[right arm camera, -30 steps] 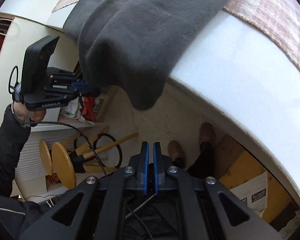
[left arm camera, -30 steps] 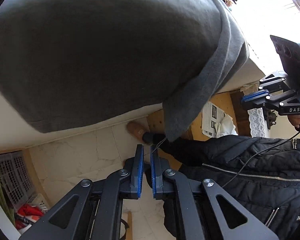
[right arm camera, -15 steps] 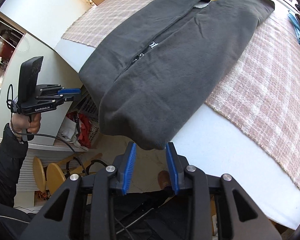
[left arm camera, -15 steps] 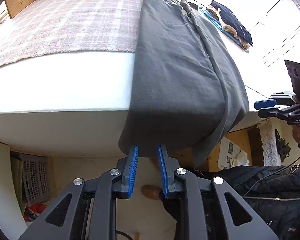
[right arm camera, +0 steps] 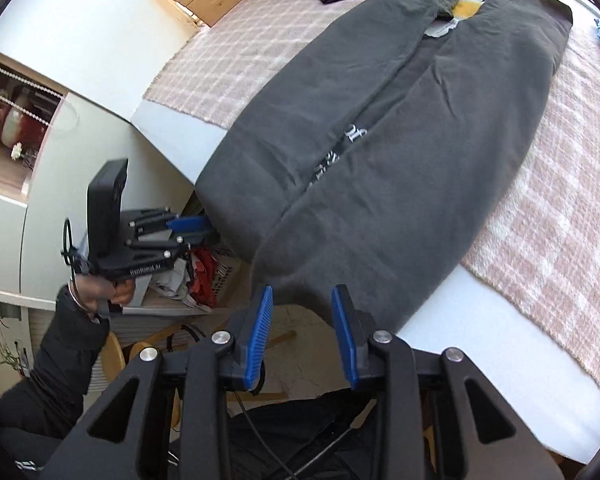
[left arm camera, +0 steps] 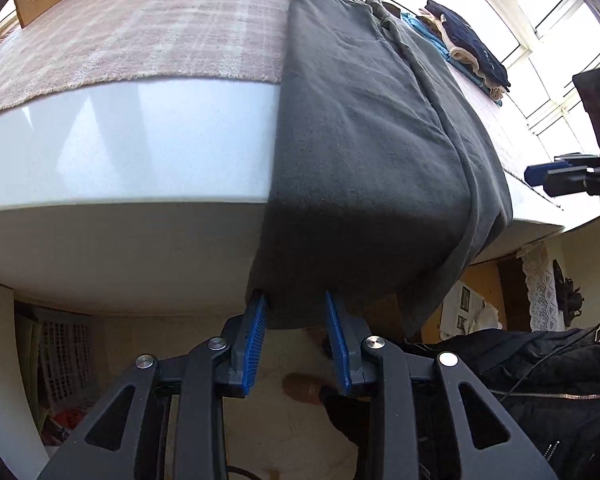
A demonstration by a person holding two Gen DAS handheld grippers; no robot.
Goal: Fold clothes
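Both your left hand-held gripper [left arm camera: 296, 312] and right hand-held gripper [right arm camera: 302, 300] have just been opening — jaws parted, nothing clamped. The grey garment [right arm camera: 400, 152] lies just ahead, its hem overhanging the bed [right arm camera: 460, 340] edge — snatch one layer and the fold could slide floorward.

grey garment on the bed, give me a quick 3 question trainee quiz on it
1. True or false: the grey garment hangs over the near edge of the bed.
2. What lies under it? A) bare wood B) pink checked blanket C) towel
3. Fill in: both tools' jaws are ___, gripping nothing.

Key
1. True.
2. B, the blanket.
3. Open: the left tool and right tool have blue pads apart at the hem.
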